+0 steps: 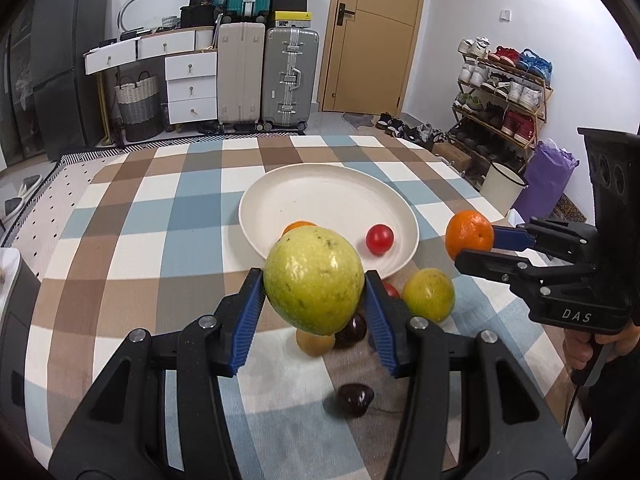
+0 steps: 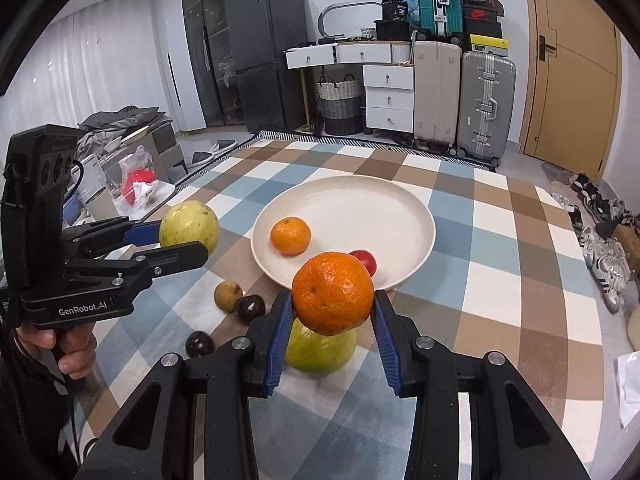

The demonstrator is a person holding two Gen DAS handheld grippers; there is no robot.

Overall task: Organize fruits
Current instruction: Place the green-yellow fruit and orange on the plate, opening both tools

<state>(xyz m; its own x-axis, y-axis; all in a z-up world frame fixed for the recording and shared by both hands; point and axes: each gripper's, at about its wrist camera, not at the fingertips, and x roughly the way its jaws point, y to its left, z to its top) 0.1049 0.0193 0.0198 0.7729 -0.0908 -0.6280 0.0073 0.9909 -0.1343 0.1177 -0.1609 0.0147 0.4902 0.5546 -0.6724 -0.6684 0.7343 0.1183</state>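
Observation:
My left gripper (image 1: 314, 280) is shut on a large yellow-green guava (image 1: 314, 280), held above the checked tablecloth short of the white plate (image 1: 320, 196). My right gripper (image 2: 333, 294) is shut on an orange mandarin (image 2: 333, 293), also lifted, near the plate's front rim (image 2: 420, 208). On the plate lie another mandarin (image 2: 291, 236) and a red tomato (image 2: 366, 260). In the left wrist view the right gripper (image 1: 472, 246) shows at the right with its mandarin (image 1: 469, 237). The left gripper (image 2: 186, 238) with its guava (image 2: 189, 225) shows at the left of the right wrist view.
A second green guava (image 2: 320, 350), a small yellow-brown fruit (image 2: 227, 296) and two dark purple fruits (image 2: 249, 309) (image 2: 199, 344) lie on the tablecloth before the plate. A small red fruit (image 1: 391, 290) sits by the plate's rim. Suitcases, drawers and a shoe rack stand beyond the table.

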